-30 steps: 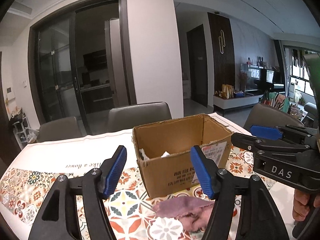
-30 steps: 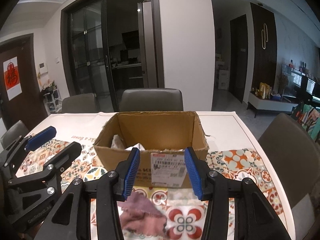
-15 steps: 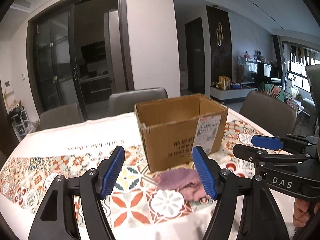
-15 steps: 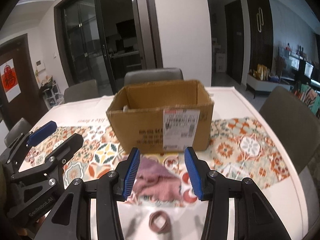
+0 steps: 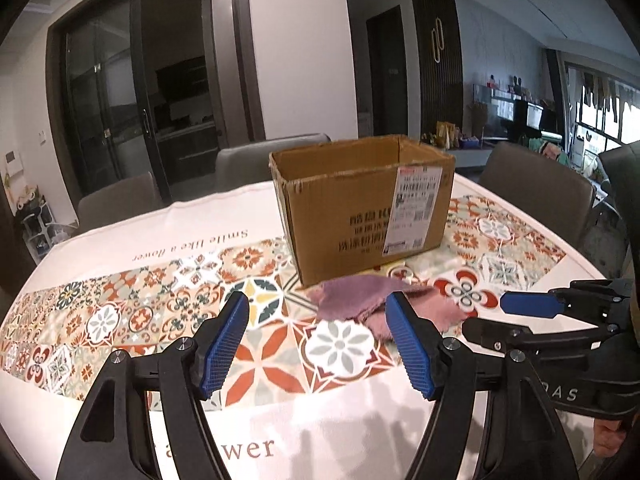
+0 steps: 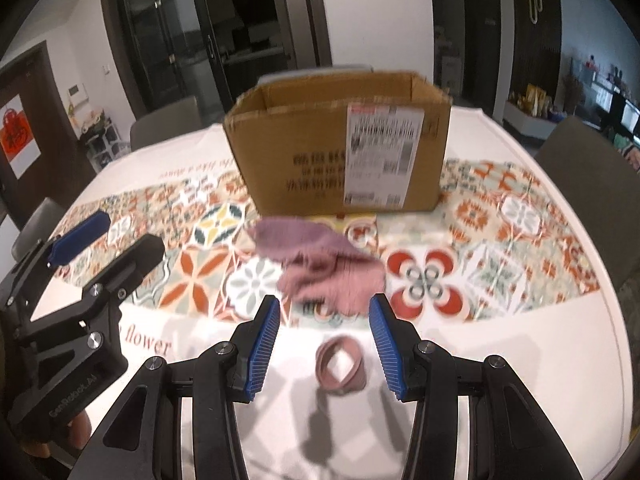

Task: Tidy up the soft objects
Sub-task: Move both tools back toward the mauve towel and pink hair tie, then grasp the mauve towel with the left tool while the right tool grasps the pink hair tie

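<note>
1. Both hand-held grippers had sunk toward the table (image 6: 520, 340) since a second ago.
2. Left hand-held gripper (image 5: 316, 344) and right hand-held gripper (image 6: 324, 344) stood apart, empty.
3. Pink cloth (image 6: 320, 264) lay at the cardboard box's (image 6: 336, 148) six o'clock; the pink band (image 6: 340, 368) lay between the right jaws.

box interior (image 6: 340, 88) hidden, cloth (image 6: 320, 260) blurred
</note>
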Demonstrator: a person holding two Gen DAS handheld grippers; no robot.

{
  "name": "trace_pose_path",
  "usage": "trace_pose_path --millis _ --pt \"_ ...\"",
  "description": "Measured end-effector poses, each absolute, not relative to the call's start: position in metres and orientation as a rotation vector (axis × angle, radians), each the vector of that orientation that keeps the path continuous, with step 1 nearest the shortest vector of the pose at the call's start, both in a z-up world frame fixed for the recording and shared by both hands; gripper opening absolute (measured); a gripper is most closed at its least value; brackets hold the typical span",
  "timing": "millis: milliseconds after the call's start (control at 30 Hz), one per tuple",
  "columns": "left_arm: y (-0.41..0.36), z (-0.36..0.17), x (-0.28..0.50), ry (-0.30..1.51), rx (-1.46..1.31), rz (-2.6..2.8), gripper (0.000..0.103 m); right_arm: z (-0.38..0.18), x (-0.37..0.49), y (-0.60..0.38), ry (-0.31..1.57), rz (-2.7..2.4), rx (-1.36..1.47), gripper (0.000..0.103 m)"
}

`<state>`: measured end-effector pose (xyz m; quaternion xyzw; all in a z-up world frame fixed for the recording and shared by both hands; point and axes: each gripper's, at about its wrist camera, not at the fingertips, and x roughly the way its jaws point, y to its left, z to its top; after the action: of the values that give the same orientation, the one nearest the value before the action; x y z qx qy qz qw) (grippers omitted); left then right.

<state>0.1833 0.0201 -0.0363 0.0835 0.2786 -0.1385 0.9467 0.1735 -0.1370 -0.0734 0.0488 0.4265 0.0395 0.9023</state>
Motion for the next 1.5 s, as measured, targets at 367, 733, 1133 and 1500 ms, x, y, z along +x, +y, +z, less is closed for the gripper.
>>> trace_pose_path --millis 367,733,1133,1500 --pt "0.014 -0.062 0.198 0.637 0.214 -0.324 0.070 -0.117 0.179 -0.133 1.024 0.080 0.122 0.048" --pt "-0.003 -0.087 0.232 0.726 0.173 -0.487 0.070 -0.140 0.186 -0.130 1.076 0.066 0.113 0.048" --pt "-0.032 -0.108 0.259 0.803 0.168 -0.542 0.070 -0.150 0.192 -0.137 1.087 0.043 0.127 0.047" --pt "-0.057 -0.125 0.276 0.843 0.207 -0.550 0.070 -0.153 0.198 -0.147 1.068 0.025 0.118 0.014"
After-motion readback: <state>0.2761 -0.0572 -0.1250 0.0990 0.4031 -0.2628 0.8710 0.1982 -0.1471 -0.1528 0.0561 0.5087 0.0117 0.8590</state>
